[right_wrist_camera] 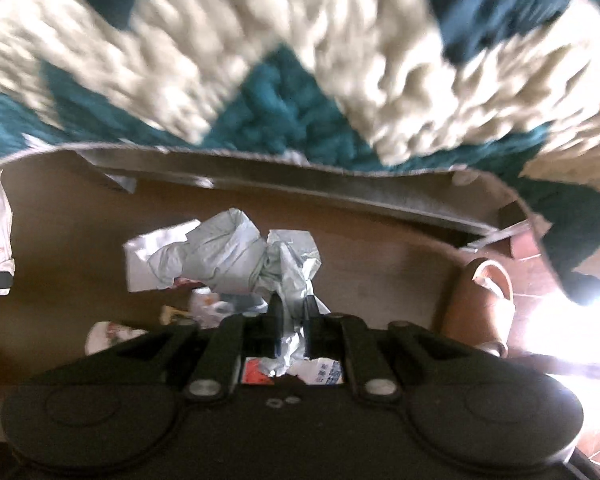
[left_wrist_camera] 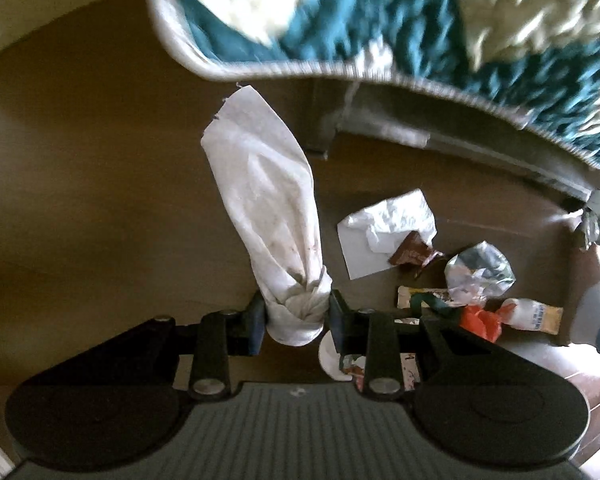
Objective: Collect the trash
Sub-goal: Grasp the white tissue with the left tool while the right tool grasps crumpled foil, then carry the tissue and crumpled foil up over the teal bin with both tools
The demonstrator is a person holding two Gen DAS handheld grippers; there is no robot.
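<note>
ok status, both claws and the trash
Left claw shut on soiled white cloth. Right claw shut on crumpled grey plastic bag. Trash pile in brown box, nothing blocking.

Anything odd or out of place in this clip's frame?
Yes: the left claw grips a stained white cloth, which looks more like laundry than the wrappers and crumpled paper in the cardboard box.

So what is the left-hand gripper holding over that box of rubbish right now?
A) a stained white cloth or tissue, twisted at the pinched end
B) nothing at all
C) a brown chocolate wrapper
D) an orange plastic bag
A: in the left wrist view the left gripper has its fingers closed on the twisted end of a stained white cloth, which hangs above the cardboard box.
</note>
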